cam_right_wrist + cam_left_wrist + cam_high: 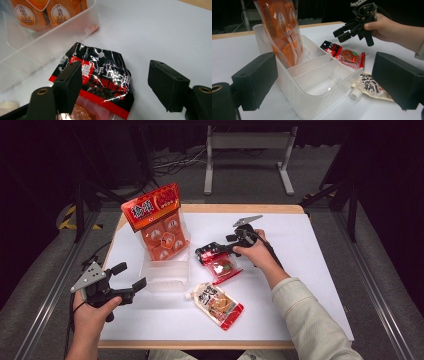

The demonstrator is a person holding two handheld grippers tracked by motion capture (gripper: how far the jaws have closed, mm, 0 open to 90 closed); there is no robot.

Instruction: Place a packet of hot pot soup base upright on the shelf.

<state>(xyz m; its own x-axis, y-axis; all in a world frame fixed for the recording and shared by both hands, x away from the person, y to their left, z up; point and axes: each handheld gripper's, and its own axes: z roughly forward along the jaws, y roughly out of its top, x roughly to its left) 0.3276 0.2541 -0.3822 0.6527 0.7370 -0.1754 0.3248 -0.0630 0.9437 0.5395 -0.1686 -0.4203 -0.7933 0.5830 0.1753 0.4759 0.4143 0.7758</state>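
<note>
While the right claw (206,254) hangs over the black header of the red-and-black sauce packet (220,264) at the middle of the high view, its jaws stand wide, one on each side of the header, and nothing is pinched. In the right gripper view the packet (100,80) lies flat on the white table (160,32), and its header sits between the two pads without visible contact.

Step in hand, as I judge it: the reach for a pick-up, grasp not yet made. The next move calls for lowering onto the header and closing on the thin crinkled film, then a lift towards the clear divided bin (165,272) just left of it.

The left claw (127,282), lower left of the high view, is open and empty, near the bin's front wall. The orange pouch (157,222) stands upright in the bin's far compartment; the nearer compartments (322,77) are free.

The spouted pouch (216,304) lies just below the packet, near but apart. Open table lies to the right; the bin rim is the edge to clear.
</note>
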